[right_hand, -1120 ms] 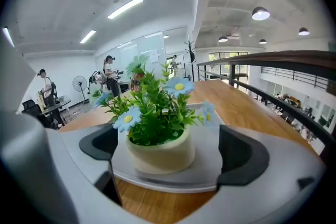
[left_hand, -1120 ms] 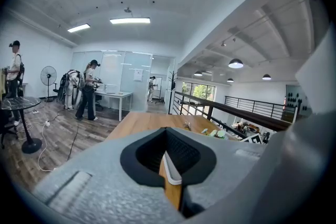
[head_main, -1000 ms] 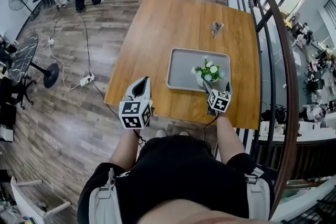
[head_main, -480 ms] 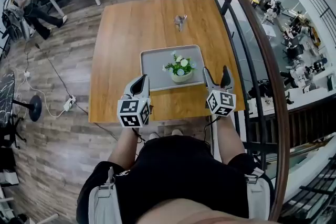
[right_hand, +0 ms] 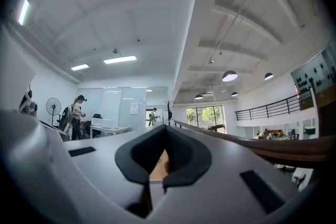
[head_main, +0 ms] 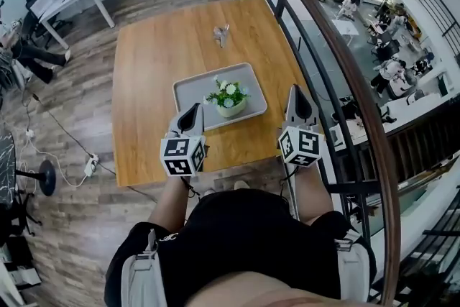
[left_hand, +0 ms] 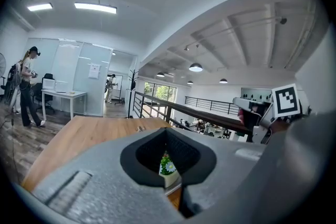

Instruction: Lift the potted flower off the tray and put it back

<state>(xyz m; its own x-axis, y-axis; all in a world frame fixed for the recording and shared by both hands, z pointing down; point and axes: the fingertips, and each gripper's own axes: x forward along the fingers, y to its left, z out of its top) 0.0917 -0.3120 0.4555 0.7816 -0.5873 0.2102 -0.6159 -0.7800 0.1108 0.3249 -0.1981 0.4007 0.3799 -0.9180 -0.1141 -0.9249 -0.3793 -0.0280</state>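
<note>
From the head view, the potted flower (head_main: 228, 98) sits on the grey tray (head_main: 188, 92), in the middle of the wooden bench (head_main: 151, 61). A railing (head_main: 327, 39) runs on the right. The plank floor (head_main: 65, 176) lies on the left.

In the left gripper view, the left hand-held gripper (left_hand: 167, 134) is pressed together and holds nothing.

In the right gripper view, the right hand-held gripper (right_hand: 165, 131) is pressed together and holds nothing too.

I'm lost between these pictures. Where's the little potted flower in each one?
Head view: potted flower mid-picture, on the grey tray.
Left gripper view: potted flower low centre, framed by the left tool.
Right gripper view: not in it.
Shared landmark: the brown handrail, in all three.
</note>
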